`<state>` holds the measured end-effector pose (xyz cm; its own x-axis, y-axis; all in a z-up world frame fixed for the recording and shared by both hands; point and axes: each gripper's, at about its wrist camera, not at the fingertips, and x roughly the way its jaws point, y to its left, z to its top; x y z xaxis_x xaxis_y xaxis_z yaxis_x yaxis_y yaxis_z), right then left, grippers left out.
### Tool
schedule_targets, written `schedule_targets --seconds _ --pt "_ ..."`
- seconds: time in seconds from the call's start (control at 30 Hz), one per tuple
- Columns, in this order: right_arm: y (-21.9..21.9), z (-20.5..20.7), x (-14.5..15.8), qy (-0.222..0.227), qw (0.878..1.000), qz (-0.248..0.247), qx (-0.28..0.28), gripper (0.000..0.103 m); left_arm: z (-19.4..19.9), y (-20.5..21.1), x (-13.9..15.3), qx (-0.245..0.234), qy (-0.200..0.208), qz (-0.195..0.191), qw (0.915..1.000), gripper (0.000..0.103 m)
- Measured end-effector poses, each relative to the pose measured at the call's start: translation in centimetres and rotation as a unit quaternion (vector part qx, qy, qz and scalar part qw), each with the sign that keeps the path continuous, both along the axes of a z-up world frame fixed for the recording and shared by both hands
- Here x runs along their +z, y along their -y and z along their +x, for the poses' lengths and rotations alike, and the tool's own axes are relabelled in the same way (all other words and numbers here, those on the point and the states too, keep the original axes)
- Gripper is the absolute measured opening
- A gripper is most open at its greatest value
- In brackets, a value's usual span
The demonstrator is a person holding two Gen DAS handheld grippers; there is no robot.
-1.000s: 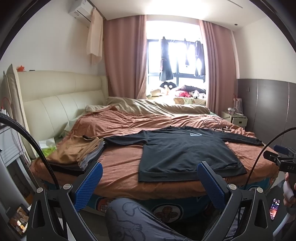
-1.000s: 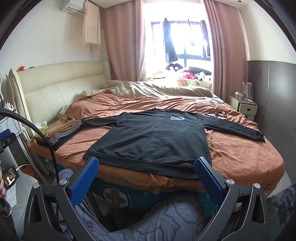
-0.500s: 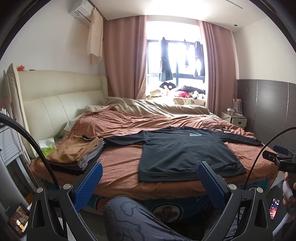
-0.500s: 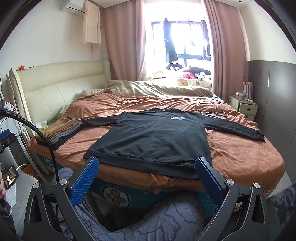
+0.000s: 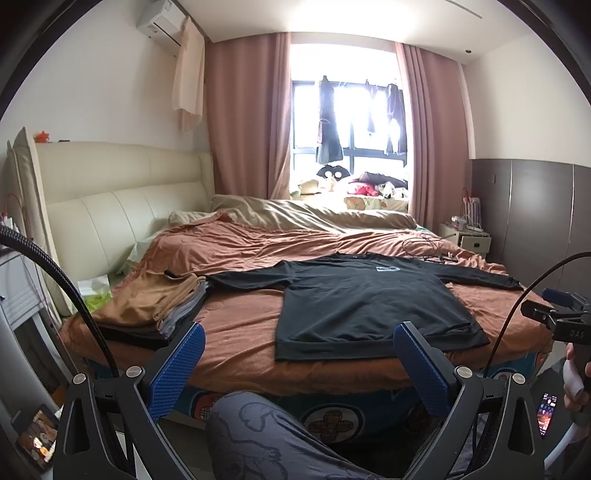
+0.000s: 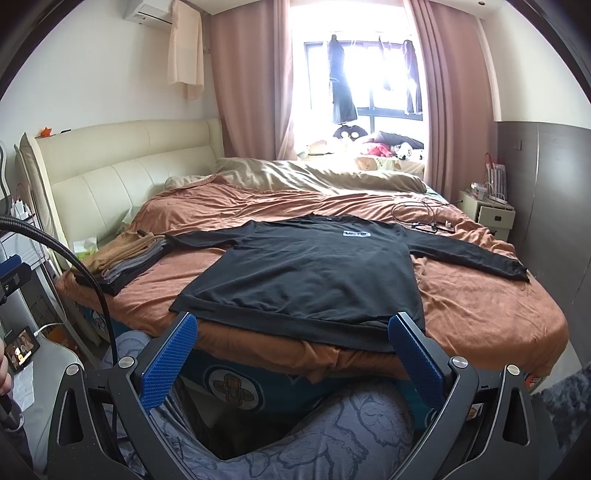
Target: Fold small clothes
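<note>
Nearest, both views: the person's knee in grey patterned trousers (image 5: 266, 435) sits below the grippers, against the foot of the bed.

Left gripper (image 5: 295, 363): blue textured finger pads (image 5: 177, 365) spread wide, nothing between them, held short of the bed edge. Right gripper (image 6: 291, 360): pads likewise spread wide and empty, hovering just before the mattress edge, with the shirt hem showing between the two fingers.

At the right edge of the left view: a hand (image 5: 578, 373) gripping the other tool's handle.

Next: wide bed with a rust-brown cover (image 6: 480, 310). Black long-sleeved shirt (image 6: 314, 269) lies flat on it, face up, hem toward the camera and reaching the near mattress edge, both sleeves stretched out sideways. Small white chest label (image 6: 356, 233) near the collar. Shirt unfolded.

Left of the shirt: stack of folded clothes, tan on top, grey and dark beneath (image 5: 155, 306), at the bed's near left corner. The left sleeve's cuff reaches the stack; cannot tell if it touches.

Beyond the shirt, right: loose dark cable coil (image 6: 417, 216) on the cover.

Farther: crumpled beige duvet (image 6: 317, 175) along the bed's far side; cream padded leather headboard (image 5: 122, 206) at left. Small pale bedside cabinet (image 6: 487, 210) at right.

Farthest: bright window with dark garments hanging (image 5: 328, 125), flanked by dusty-pink curtains (image 5: 247, 118). White wall air conditioner (image 5: 159, 18) upper left.
</note>
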<state>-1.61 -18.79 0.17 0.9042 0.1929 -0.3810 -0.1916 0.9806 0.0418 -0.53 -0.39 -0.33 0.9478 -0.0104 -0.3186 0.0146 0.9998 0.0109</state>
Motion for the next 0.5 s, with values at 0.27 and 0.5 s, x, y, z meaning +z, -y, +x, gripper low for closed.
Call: schedule_targets --seconds 0.27,0.5 --pt "0.09 0.08 -0.08 0.000 1.000 -0.005 -0.002 0.103 -0.14 -0.09 -0.07 0.001 0.001 -0.006 1.0000 0.103" --pt "-0.06 0.24 -0.08 -0.003 1.000 -0.006 0.000 0.103 0.54 -0.37 -0.14 0.003 -0.006 -0.011 0.9999 0.103"
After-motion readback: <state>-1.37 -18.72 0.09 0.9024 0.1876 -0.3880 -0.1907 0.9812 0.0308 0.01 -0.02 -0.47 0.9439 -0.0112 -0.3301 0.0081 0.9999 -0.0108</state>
